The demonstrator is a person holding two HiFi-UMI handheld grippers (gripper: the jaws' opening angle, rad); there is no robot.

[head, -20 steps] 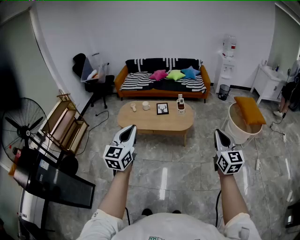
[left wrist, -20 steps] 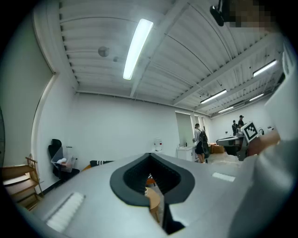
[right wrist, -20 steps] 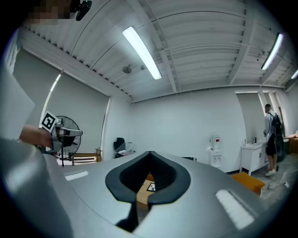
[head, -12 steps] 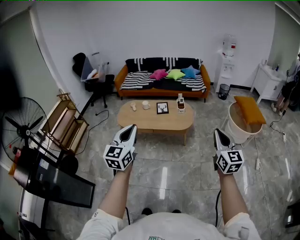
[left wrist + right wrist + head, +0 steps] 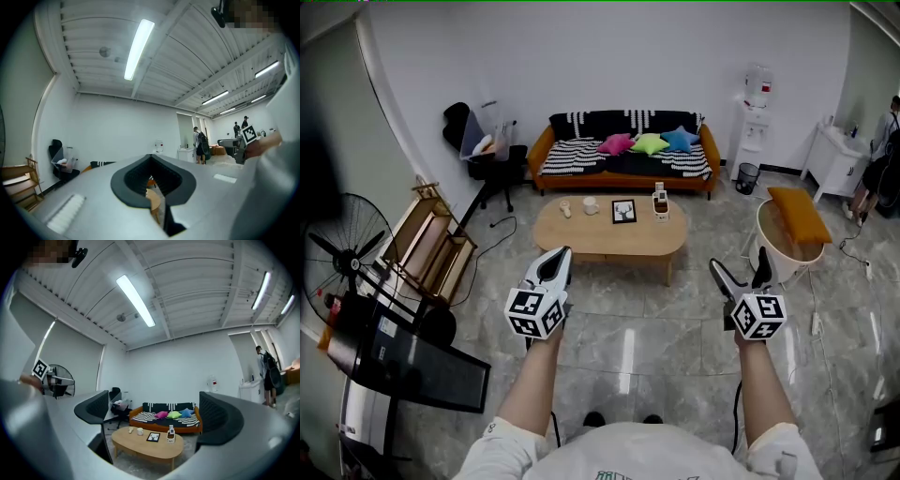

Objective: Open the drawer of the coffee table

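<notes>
Both your left tongs [image 5: 555, 265], pressed together, and your right tongs [image 5: 739, 263], spread wide, are empty and well apart from the low oval light-wood counter [image 5: 581, 236] mid-frame; you're in the approach, so walk closer and find its drawer.

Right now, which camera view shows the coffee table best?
The head view: the whole coffee table shows from above, with nothing in front of it. The right gripper view also shows the table, side-on and framed between its open jaws. The left gripper view catches only a tan sliver past its shut jaws.
</notes>
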